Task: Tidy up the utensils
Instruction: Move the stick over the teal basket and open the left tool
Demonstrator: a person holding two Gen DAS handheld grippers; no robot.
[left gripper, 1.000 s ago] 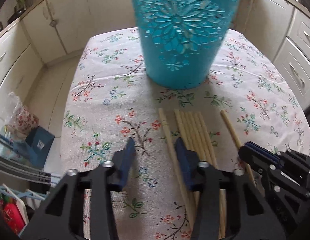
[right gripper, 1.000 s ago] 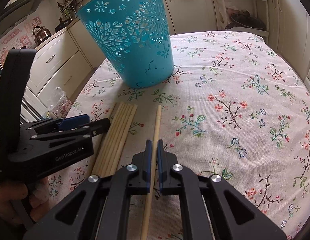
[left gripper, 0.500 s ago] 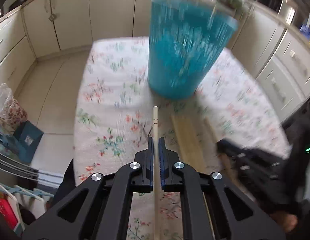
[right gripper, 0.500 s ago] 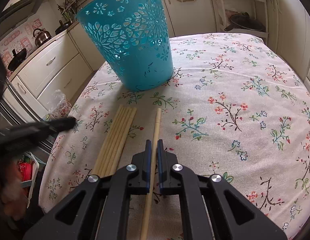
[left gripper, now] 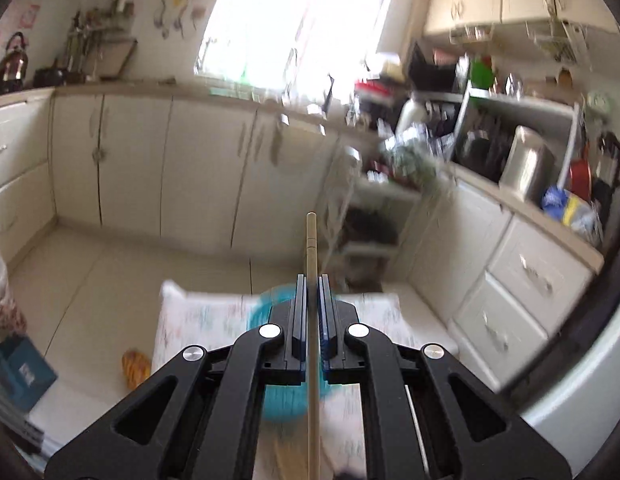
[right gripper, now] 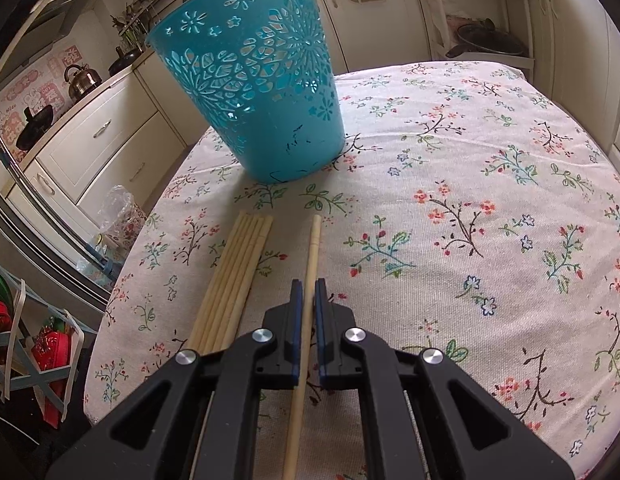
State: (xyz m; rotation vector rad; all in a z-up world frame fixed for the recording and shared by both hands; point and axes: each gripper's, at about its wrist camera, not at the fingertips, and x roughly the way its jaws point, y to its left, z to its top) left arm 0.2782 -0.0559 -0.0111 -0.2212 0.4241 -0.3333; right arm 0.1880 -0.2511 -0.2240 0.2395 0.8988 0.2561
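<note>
Two chopsticks clamped, one in the air over the bin, one on the desk.

My left hand-held gripper (left gripper: 310,296) is closed tight on a pale wooden chopstick (left gripper: 310,240), raised high above the turquoise plastic bin with cut-out flower patterns (right gripper: 253,92); my right hand-held gripper (right gripper: 304,300) is pinched on a second pale wooden chopstick (right gripper: 313,248) lying on the floral-clothed desk (right gripper: 470,200), beside a bundle of loose wooden chopsticks (right gripper: 237,268). I judge the thin stick could swivel in the narrow pads, strike the bin's rim and fall outside, or tip the light bin. I cannot see whether the bin holds anything.
</note>
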